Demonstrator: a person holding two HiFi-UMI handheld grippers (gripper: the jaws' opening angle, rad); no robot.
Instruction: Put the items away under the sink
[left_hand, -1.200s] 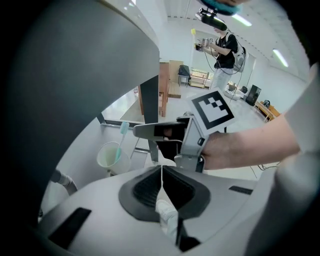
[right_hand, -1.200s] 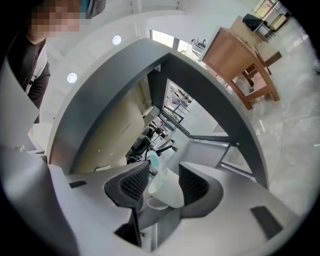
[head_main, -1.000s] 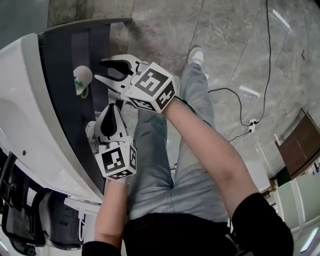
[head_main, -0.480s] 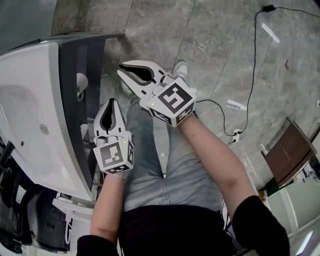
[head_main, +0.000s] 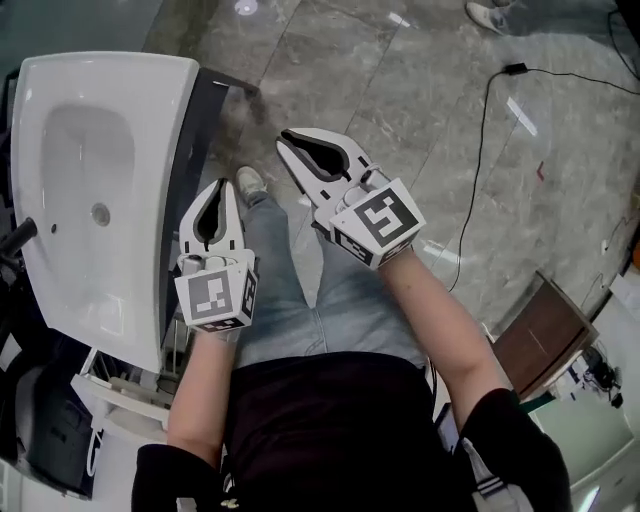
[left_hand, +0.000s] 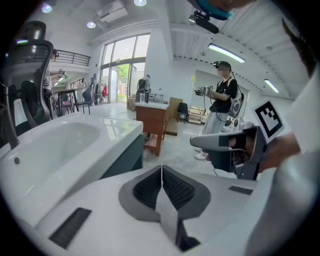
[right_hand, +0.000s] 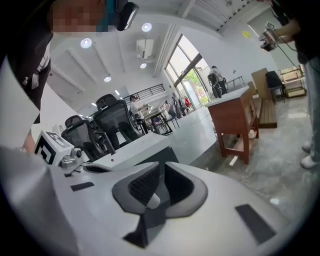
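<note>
My left gripper (head_main: 220, 186) and right gripper (head_main: 287, 140) are matt white plastic with ribbed dark pads (left_hand: 145, 189). The sink (head_main: 150, 200) is glossy white ceramic, and the floor (head_main: 420, 110) is polished grey stone.

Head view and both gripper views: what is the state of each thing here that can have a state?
Left gripper: shut, nothing between its jaws.
Right gripper: shut, nothing between its jaws.
White rectangular ceramic sink: bowl empty.
Dark grey cabinet under the sink: open or closed, cannot tell.
</note>
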